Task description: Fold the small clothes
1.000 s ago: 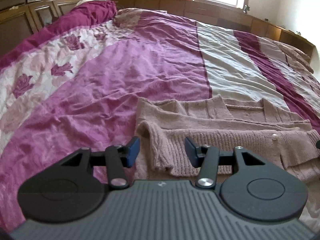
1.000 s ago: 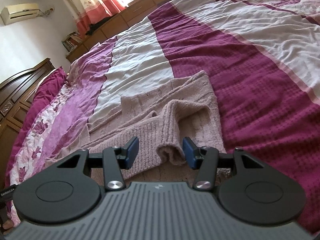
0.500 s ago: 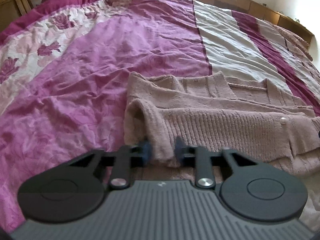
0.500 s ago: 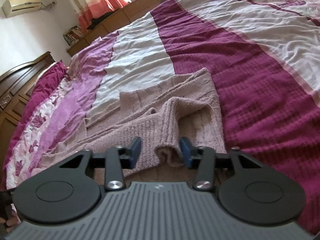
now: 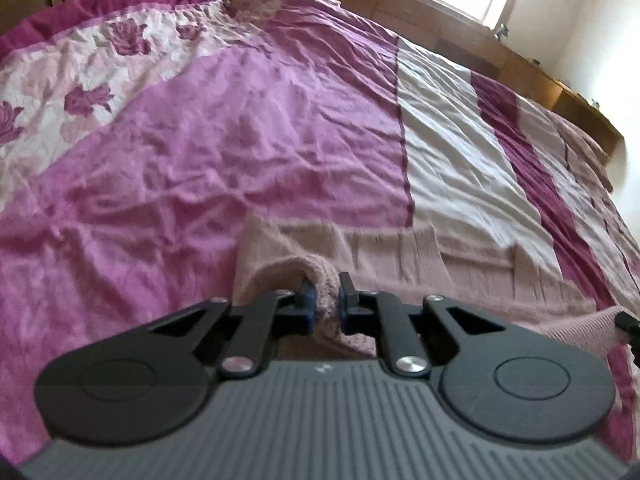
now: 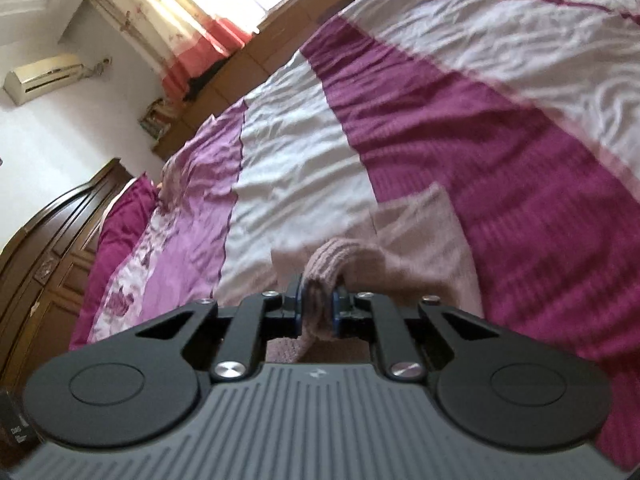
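Cardigan (image 5: 460, 264) (fuzzy ribbed knit) bunches in both pinching grippers.

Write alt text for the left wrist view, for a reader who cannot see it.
The left hand-held gripper is shut on a fold of a pink knitted cardigan. The cardigan lies on a bed with a purple, white and maroon striped bedspread.

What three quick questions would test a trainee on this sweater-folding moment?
1. True or false: the left gripper is open and clear of the knit sweater.
2. What does the right gripper pinch? A) bedspread B) sweater C) curtain
3. What does the sweater lie on?

Key:
1. False; it is shut on a sweater fold.
2. B
3. The striped bedspread.
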`<state>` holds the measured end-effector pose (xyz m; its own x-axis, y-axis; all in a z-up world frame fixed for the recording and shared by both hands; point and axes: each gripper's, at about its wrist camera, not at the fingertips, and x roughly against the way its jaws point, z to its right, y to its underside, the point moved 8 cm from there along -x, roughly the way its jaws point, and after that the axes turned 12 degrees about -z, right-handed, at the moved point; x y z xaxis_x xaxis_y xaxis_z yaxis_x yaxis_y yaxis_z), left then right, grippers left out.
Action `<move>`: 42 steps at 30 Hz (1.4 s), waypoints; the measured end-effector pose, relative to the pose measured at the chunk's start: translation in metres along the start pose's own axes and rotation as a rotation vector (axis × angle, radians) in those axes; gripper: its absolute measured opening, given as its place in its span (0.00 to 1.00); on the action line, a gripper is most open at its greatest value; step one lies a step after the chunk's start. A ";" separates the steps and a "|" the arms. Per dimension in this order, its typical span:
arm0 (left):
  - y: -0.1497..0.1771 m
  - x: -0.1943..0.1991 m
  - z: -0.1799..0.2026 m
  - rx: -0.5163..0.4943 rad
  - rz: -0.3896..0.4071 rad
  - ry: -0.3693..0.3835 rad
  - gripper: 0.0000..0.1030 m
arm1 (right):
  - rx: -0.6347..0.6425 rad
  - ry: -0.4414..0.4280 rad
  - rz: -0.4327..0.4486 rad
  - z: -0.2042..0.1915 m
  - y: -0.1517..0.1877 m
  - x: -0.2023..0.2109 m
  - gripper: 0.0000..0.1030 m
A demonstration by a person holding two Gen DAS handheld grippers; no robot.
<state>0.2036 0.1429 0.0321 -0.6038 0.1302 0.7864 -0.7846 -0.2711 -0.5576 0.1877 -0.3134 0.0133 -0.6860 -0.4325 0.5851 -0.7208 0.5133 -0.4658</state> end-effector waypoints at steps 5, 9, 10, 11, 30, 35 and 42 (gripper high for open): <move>-0.022 -0.025 -0.002 0.010 0.007 -0.060 0.12 | -0.015 0.041 0.015 -0.001 -0.022 -0.029 0.14; -0.027 -0.044 -0.008 0.023 -0.013 -0.099 0.14 | -0.004 0.112 0.005 0.005 -0.029 -0.055 0.15; -0.027 -0.046 -0.010 0.036 -0.016 -0.095 0.15 | 0.003 0.126 0.009 0.006 -0.028 -0.058 0.20; -0.026 -0.047 -0.011 0.046 -0.017 -0.088 0.15 | 0.007 0.124 0.011 0.006 -0.028 -0.060 0.27; -0.007 -0.022 0.000 -0.061 0.014 -0.091 0.46 | 0.122 0.162 0.067 0.004 0.002 -0.034 0.58; 0.007 -0.024 -0.002 -0.086 -0.012 -0.116 0.46 | 0.210 0.186 0.044 -0.004 0.022 -0.034 0.58; 0.023 -0.028 -0.002 -0.114 -0.037 -0.132 0.46 | 0.247 0.197 0.019 -0.008 0.019 -0.041 0.58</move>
<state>0.2023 0.1351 -0.0028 -0.5561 0.0094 0.8311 -0.8216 -0.1572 -0.5480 0.2029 -0.2794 -0.0141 -0.6845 -0.2605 0.6809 -0.7270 0.3135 -0.6109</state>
